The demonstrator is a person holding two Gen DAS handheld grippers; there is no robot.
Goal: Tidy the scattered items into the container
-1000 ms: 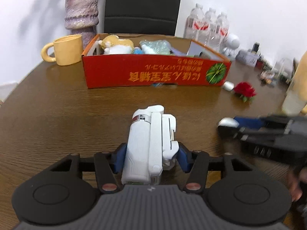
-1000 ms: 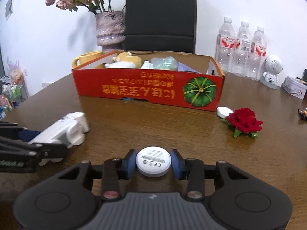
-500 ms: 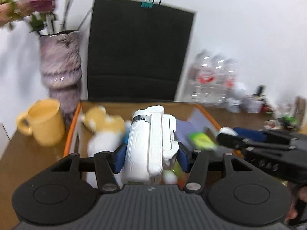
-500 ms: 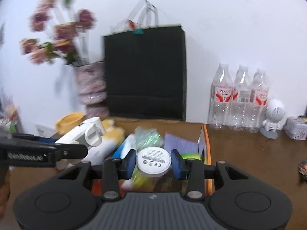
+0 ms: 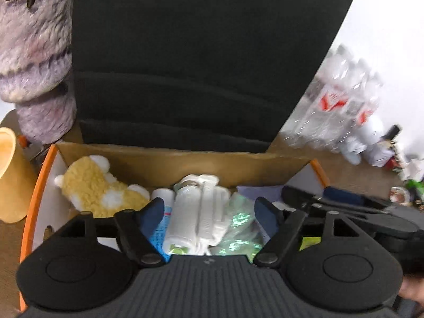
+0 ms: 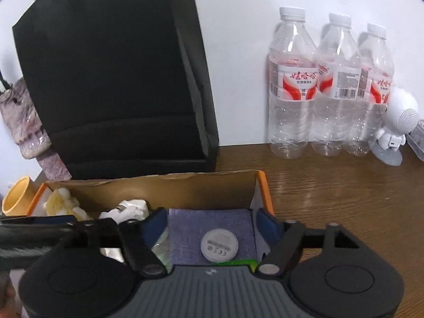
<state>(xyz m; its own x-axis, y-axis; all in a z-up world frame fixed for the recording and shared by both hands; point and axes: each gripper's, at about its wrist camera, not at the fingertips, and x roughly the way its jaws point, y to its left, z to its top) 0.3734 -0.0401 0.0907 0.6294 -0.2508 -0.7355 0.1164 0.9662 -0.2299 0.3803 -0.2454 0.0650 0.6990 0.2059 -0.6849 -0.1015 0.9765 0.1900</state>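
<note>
Both of your grippers hang over the cardboard box [image 6: 262,185], and both have just let go. A second ago each was down near the worktop in front of the box with its load pinched; now the loads are inside.

Nearest to you in the left wrist view, the left gripper [image 5: 209,212] has its fingers [image 5: 152,212] spread, having just been opening. The white folded gadget [image 5: 196,212] lies between them but clear of both pads, resting on the heap in the box, its far end toward the box's back wall. Just left of it in the box is a blue-labelled tube [image 5: 161,228], then the yellow plush toy [image 5: 95,185]; just right of it is a crinkly green packet [image 5: 238,222].

In the right wrist view, the right gripper [image 6: 209,225] is likewise spread, its jaws having just been opening. The round white disc [image 6: 219,244] sits flat on a purple cloth [image 6: 190,228] in the right end of the box, between the fingers but touching neither.

So two items count as tidied. Since neither gripper holds anything, I judge that the next step is to draw back out of the box and go for whatever is left on the worktop [image 6: 344,190]; nothing scattered shows in these views.

Beyond the box stands a black paper bag [image 6: 114,79], touching or just behind its back wall. Left of the box are a yellow mug [image 5: 13,177] and a mottled vase [image 5: 34,58]; right of the bag, three water bottles [image 6: 331,84] against the wall, with a small white figurine [image 6: 397,127] beside them.
</note>
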